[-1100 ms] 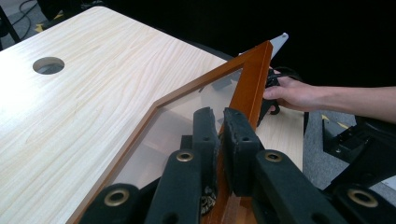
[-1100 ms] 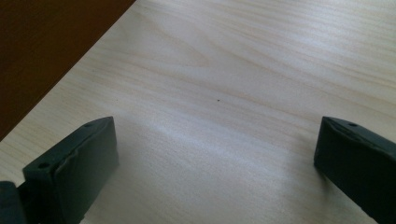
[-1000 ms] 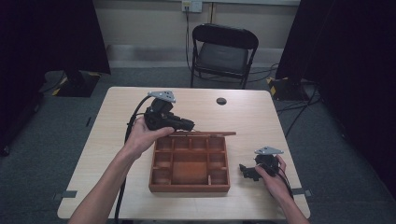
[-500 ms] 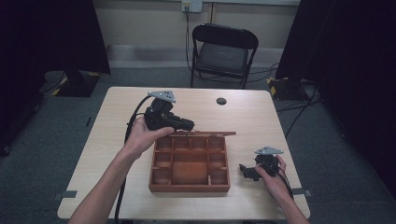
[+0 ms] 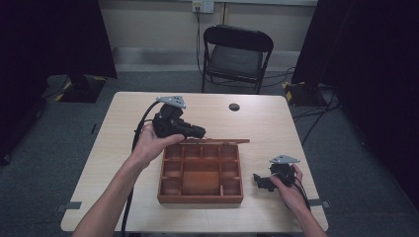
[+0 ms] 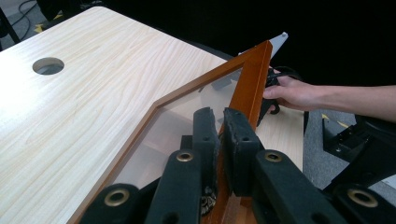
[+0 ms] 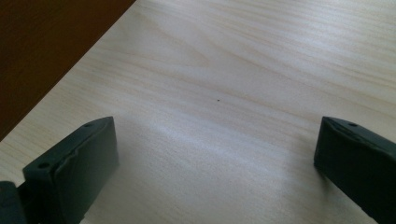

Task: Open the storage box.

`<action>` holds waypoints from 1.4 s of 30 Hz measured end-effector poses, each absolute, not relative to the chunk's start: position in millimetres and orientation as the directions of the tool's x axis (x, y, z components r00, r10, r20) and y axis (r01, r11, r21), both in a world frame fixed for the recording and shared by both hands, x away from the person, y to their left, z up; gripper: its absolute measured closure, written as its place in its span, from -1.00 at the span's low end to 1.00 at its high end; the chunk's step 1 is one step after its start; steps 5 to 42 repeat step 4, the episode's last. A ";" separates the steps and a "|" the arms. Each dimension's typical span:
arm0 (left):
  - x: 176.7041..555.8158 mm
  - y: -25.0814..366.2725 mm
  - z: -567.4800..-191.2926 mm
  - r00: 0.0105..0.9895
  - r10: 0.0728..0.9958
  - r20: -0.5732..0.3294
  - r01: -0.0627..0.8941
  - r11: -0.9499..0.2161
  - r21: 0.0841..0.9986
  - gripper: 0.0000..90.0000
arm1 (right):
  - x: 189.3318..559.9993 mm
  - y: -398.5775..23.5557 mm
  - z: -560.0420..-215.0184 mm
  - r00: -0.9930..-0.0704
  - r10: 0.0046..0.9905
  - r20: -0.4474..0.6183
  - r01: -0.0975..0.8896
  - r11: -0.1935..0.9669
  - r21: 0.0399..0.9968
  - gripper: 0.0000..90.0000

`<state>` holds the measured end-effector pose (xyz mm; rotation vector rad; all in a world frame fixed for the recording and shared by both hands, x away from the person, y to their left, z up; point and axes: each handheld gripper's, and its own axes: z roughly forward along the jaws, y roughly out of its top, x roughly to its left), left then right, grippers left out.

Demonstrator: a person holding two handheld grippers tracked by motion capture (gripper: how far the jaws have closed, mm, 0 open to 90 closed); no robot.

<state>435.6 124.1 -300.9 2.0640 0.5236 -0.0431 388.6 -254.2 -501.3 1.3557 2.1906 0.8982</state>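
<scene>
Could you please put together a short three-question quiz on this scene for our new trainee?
1. True or false: the left hand-held gripper is shut on the lid of the wooden box.
2. The right hand-held gripper is: A open over bare table; B gripping the box; C holding the lid.
3. Fill in: behind the table stands a folding ____.

Key: 1 true; 2 A; 3 chair.

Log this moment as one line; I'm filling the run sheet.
left gripper: shut on lid frame, raised over wooden box | right gripper: open, resting on table beside box
</scene>
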 end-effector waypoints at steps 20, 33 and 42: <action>435.5 123.9 -300.9 0.907 0.348 -0.239 0.383 -0.438 0.813 0.87 | 388.6 -254.3 -501.3 -0.443 0.897 -0.009 0.632 0.320 0.706 -1.00; 435.5 123.9 -300.9 0.907 0.348 -0.239 0.383 -0.438 0.813 0.87 | 388.6 -254.3 -501.3 -0.443 0.897 -0.009 0.632 0.320 0.706 -1.00; 435.5 123.9 -300.9 0.907 0.348 -0.239 0.383 -0.438 0.813 0.87 | 388.6 -254.3 -501.3 -0.443 0.897 -0.009 0.632 0.320 0.706 -1.00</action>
